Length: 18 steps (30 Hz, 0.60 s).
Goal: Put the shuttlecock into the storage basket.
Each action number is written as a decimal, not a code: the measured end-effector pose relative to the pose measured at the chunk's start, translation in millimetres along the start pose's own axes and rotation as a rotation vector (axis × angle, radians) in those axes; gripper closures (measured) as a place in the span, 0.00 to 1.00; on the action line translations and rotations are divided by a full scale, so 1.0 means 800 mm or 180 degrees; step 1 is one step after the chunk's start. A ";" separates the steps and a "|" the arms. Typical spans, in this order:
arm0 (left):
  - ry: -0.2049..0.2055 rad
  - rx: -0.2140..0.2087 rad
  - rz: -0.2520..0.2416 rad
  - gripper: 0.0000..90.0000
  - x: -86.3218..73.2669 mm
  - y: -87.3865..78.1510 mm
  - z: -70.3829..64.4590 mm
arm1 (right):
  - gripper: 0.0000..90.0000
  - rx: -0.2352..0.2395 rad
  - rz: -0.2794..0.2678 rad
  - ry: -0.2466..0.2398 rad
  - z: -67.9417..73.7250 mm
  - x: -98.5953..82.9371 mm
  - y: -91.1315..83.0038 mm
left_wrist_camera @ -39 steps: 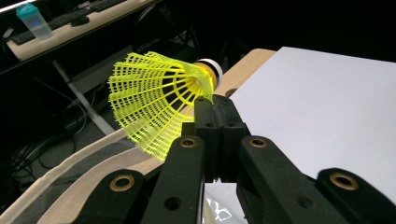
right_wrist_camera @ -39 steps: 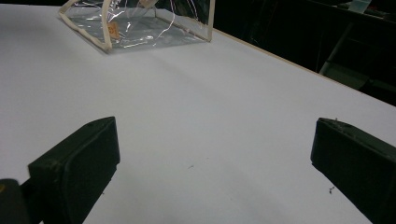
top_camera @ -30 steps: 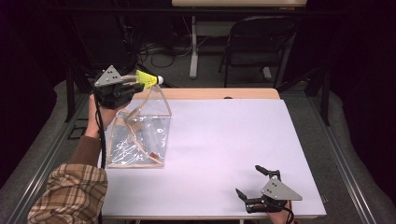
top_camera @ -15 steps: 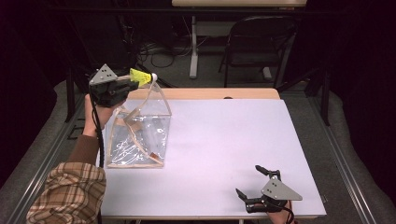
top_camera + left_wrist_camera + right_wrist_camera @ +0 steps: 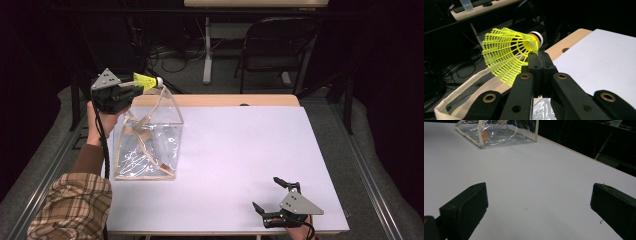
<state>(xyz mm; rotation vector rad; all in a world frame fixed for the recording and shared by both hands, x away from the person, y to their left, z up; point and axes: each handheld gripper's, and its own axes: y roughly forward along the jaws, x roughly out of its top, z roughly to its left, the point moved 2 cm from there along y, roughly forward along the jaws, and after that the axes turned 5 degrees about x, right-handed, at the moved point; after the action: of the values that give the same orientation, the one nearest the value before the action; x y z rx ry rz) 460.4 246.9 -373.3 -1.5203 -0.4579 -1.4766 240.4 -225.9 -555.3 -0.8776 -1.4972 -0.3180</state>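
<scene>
Dim surroundings, near black beyond the table (image 5: 240, 150); white top lit evenly from overhead, faintly lilac. Soft short shadows under the clear bag (image 5: 147, 145). Glare streaks on the plastic, seen again from the right gripper view. Close black fingers (image 5: 534, 67) slightly soft; yellow shuttlecock (image 5: 506, 52) sharp, almost overexposed. Background behind it murky and defocused. Mild grain throughout.

A clear bag (image 5: 147, 145) is set on the table's (image 5: 240, 150) left side. A shuttlecock (image 5: 145, 81) is held above its far edge. The right gripper (image 5: 276, 197) is parked near the front right corner.
</scene>
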 end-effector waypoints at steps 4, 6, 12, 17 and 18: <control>-0.0023 0.0021 0.0012 1.00 -0.003 0.000 0.004 | 0.01 0.0000 -0.0007 0.0000 0.000 0.000 0.000; -0.0032 0.0023 0.0016 1.00 -0.004 0.000 0.005 | 0.01 0.0001 -0.0007 -0.0001 0.000 0.000 0.000; -0.0055 0.0045 0.0051 1.00 -0.009 0.001 0.009 | 0.00 0.0003 -0.0025 0.0020 -0.001 0.000 0.000; -0.0075 0.0058 0.0064 1.00 -0.012 0.001 0.012 | 0.00 0.0018 -0.0022 0.0023 -0.001 0.000 0.000; -0.0077 0.0067 0.0064 1.00 -0.013 0.002 0.012 | 0.00 0.0022 -0.0015 0.0030 -0.001 0.000 0.000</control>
<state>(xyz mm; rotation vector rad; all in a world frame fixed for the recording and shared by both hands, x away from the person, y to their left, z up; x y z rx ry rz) 464.9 257.5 -381.9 -1.5236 -0.4697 -1.4349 240.8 -226.5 -555.2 -0.8660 -1.4910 -0.3197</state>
